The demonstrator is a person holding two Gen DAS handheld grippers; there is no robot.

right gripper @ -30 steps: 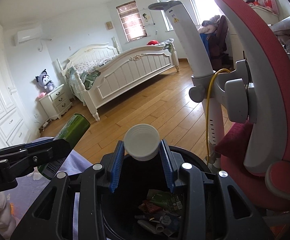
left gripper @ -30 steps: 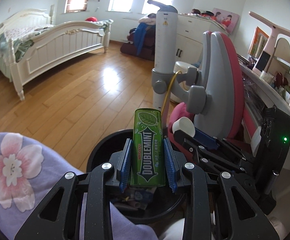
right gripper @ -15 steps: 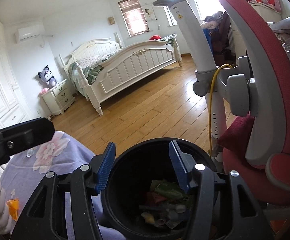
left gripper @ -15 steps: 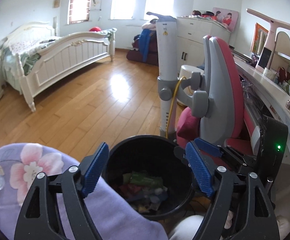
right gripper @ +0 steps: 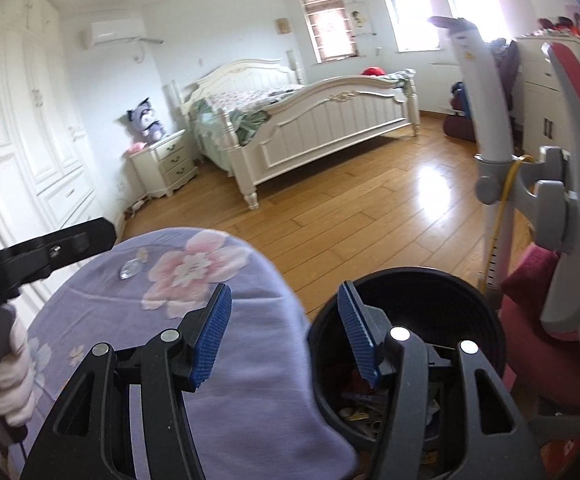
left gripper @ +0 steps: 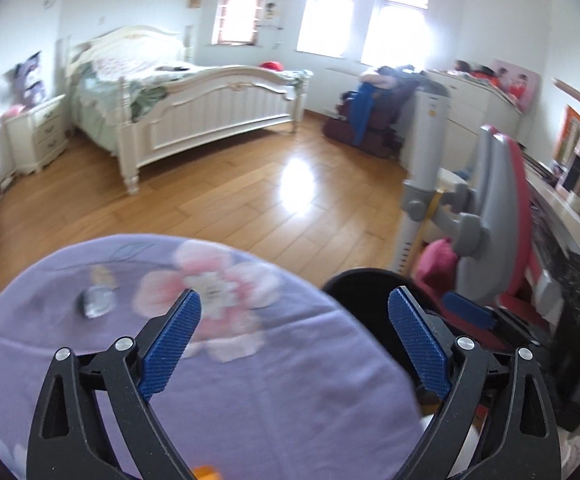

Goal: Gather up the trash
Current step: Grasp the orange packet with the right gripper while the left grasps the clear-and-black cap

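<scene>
My left gripper [left gripper: 295,296] hangs over a purple flowered cloth [left gripper: 250,380]; its jaws are opening wide with nothing between them. The black trash bin [left gripper: 364,278] stands just to its right, its inside hidden in the left wrist view. My right gripper [right gripper: 285,288] is open and holds nothing, its left pad over the cloth [right gripper: 250,360] and its right pad over the rim of the bin [right gripper: 422,276]. Mixed trash [right gripper: 360,404] lies at the bottom of the bin. One black finger [right gripper: 50,250] of the left gripper shows at the left, held by a hand [right gripper: 10,376].
A pink and grey chair [right gripper: 570,184] and a white pole [right gripper: 486,120] stand close to the right of the bin. A small clear bead [left gripper: 96,304] lies on the cloth. Beyond are wooden floor [left gripper: 250,208], a white bed [left gripper: 194,120] and a nightstand [right gripper: 166,160].
The left gripper let go of a green gum tin and the right a white cap, both above the bin. Both grippers then opened wider and swung left over the purple cloth.
</scene>
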